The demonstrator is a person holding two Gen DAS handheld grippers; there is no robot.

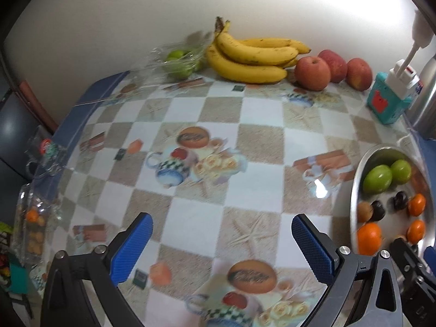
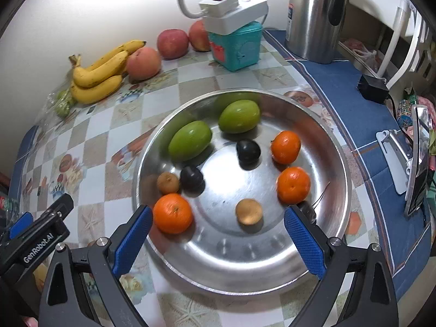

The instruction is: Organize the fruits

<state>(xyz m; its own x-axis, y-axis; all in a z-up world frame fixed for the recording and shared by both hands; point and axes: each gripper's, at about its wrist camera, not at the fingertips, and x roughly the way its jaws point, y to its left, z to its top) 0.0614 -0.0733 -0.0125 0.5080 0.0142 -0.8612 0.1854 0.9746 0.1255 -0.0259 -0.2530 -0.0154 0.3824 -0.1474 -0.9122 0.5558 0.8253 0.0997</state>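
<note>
- The right gripper (image 2: 218,234) hangs tilted down over the near rim of the steel bowl (image 2: 338,147), its blue pads spread wide with nothing between them; an orange (image 2: 172,213) lies just beside the left pad, and a small brown fruit (image 2: 248,211) sits in the gap ahead.
- The left gripper (image 1: 222,245) is likewise wide open and empty, poised over bare checked tablecloth (image 1: 204,103) near the table's front edge, with the bowl at its right.
- Inside the bowl lie two green fruits (image 2: 190,140) toward the far side, two dark fruits (image 2: 248,150) in the middle, two more oranges (image 2: 293,185) along the right wall, and another brown fruit (image 2: 168,182) at the left.
- Still outside the bowl, along the table's far edge by the wall, are a banana bunch (image 1: 250,60), three apples (image 1: 312,73) to its right, and a clear bag of green fruit (image 1: 178,64) to its left.
- The bananas' long axis runs roughly along that far edge, so a grip would likely go across the bunch.
- The left gripper looks the nearer one to the bananas and bag; the apples lie between the two arms, beside a teal box (image 1: 387,100).
</note>
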